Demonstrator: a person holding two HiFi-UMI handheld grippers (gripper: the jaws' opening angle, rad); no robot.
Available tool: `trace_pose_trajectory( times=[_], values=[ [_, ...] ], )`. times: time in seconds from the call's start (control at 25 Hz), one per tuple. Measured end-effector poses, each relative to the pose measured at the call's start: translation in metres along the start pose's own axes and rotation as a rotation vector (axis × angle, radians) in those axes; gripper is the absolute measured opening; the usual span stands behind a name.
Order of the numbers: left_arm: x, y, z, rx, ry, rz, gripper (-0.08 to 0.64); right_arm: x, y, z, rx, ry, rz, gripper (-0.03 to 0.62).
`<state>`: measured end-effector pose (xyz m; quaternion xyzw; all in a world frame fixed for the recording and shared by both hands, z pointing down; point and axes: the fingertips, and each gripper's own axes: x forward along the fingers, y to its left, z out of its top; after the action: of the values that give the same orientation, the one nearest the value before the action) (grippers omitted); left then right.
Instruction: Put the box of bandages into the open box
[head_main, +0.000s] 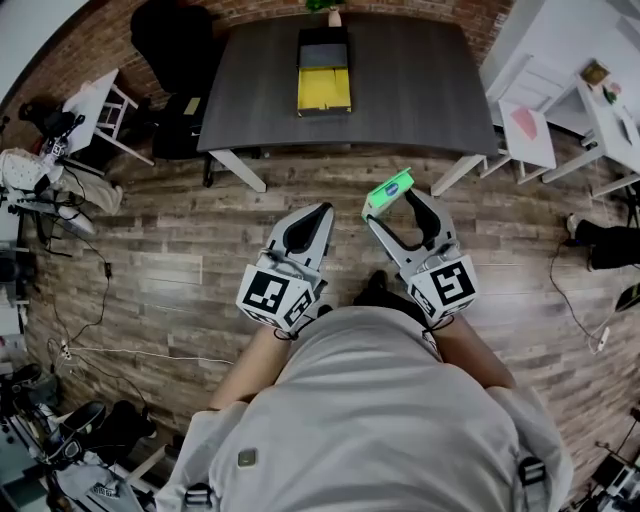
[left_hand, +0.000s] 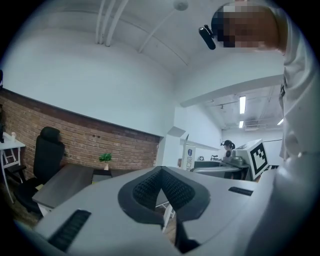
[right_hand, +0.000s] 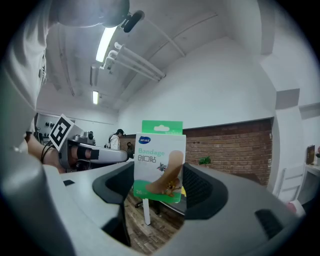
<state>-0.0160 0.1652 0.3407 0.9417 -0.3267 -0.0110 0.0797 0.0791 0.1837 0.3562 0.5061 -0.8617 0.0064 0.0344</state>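
The green and white box of bandages (right_hand: 159, 162) stands upright between the jaws of my right gripper (right_hand: 159, 186), which is shut on it. In the head view the box of bandages (head_main: 388, 190) shows at the tip of the right gripper (head_main: 396, 203), above the wooden floor, short of the table. The open box (head_main: 323, 88), black with a yellow inside, lies on the far middle of the dark table (head_main: 400, 100). My left gripper (head_main: 322, 214) hangs beside the right one, shut and holding nothing; its jaws (left_hand: 162, 200) meet in the left gripper view.
A black office chair (head_main: 175, 40) stands at the table's left end. White side tables (head_main: 525, 135) and shelves stand to the right, a white stool (head_main: 105, 110) to the left. Cables (head_main: 85, 250) and gear lie on the floor at the left. A small plant (left_hand: 105, 158) stands by the brick wall.
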Motion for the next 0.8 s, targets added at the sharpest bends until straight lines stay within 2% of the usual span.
trace_pose_trajectory(
  times=[0.44,0.8],
  values=[
    [0.111,-0.004,-0.006,0.009,0.05,0.023,0.015,0.024,-0.112,-0.008,0.039,-0.005,0.037,0.307],
    [0.142,0.062,-0.006,-0.018,0.053,0.029,0.015,0.092,-0.133,-0.014,0.053,0.024,0.037,0.307]
  ],
)
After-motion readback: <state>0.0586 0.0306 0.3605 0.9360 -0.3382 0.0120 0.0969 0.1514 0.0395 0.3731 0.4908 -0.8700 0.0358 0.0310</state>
